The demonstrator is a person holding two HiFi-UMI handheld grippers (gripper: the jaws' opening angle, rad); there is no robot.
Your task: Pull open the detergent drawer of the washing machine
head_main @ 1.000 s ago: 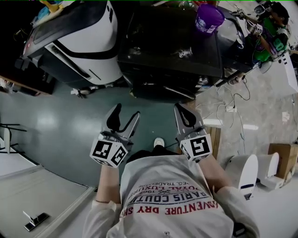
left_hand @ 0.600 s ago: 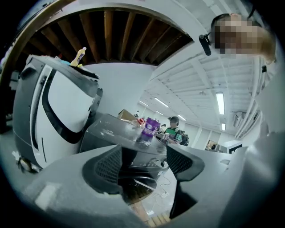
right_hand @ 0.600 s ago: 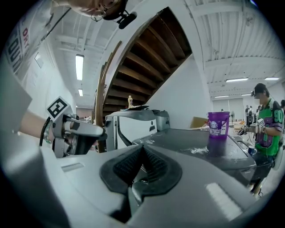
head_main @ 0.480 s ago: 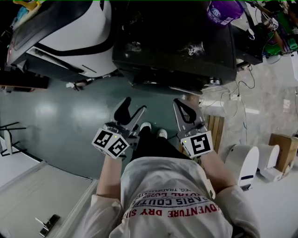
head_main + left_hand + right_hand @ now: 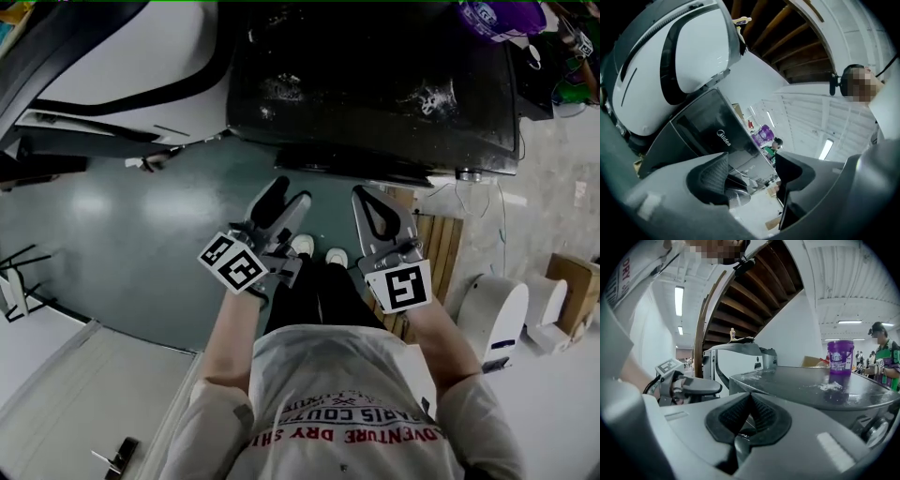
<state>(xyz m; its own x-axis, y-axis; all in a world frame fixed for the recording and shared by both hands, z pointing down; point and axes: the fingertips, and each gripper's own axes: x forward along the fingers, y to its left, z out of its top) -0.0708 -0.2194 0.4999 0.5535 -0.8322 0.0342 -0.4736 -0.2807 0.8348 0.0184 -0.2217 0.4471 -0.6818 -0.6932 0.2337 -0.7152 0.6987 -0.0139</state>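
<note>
Head view: washing machine (image 5: 375,84) at top centre, seen from above, with its dark top panel smeared with white residue. A purple tub (image 5: 502,14) stands on its far right corner. The front face is foreshortened and I cannot pick out the detergent drawer here. Left gripper (image 5: 284,202) and right gripper (image 5: 364,194) are both held over the green floor (image 5: 122,225), just short of the machine's front edge and touching nothing. A white-and-black appliance (image 5: 103,56) stands beside the washer on the left.

Left gripper view: jaws wide apart with nothing between them, only background showing through the gap. The washer's dark front (image 5: 708,131) with its brand mark sits up and to the left of the jaws, well apart from them. No drawer outline is discernible.

Right gripper view: jaws pressed together, ribbed pads meeting, nothing caught between them. The washer's top surface (image 5: 811,385) lies ahead at about jaw height, with the purple tub (image 5: 840,357) on it. The jaws are clear of the machine.
</note>
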